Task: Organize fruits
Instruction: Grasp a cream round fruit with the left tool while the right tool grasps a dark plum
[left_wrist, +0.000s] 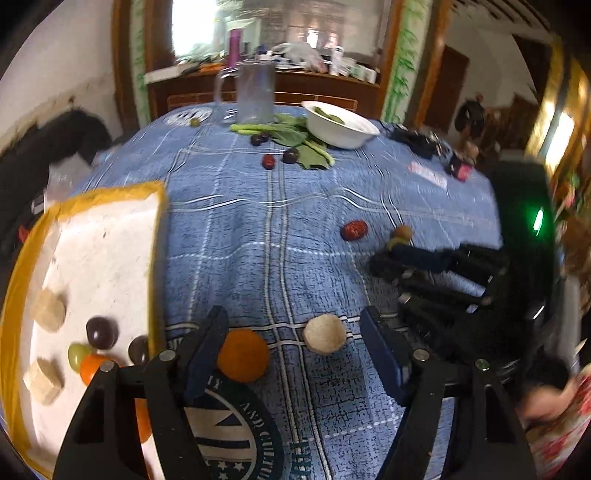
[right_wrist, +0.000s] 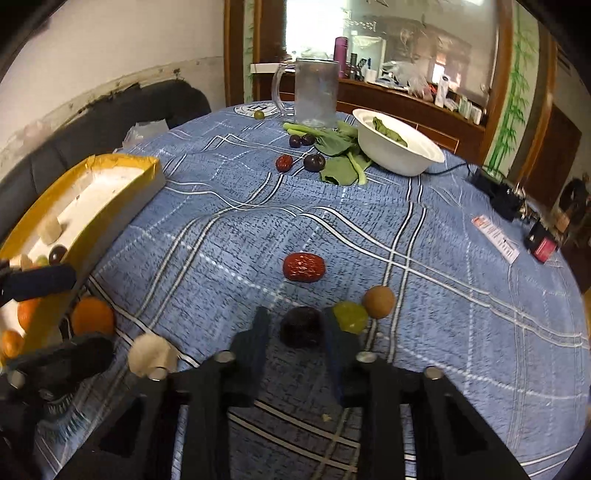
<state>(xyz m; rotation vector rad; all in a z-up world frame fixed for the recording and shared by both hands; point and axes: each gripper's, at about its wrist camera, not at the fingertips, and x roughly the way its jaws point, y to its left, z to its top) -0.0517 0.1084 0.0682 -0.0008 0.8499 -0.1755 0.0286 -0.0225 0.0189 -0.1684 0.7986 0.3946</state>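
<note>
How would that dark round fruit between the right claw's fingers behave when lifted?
The dark plum looks round and smooth, so it may slip or roll if nudged. It seems small and probably light. The right claw has shut on it; a hard squeeze might bruise it.

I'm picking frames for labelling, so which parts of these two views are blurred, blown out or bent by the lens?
Left wrist view: the yellow-rimmed tray and the right gripper are motion-smeared, and the window is blown out. Right wrist view: sharper on the dark fruit, window overexposed. Both: fisheye bulges the blue tablecloth, corners vignetted black.
</note>
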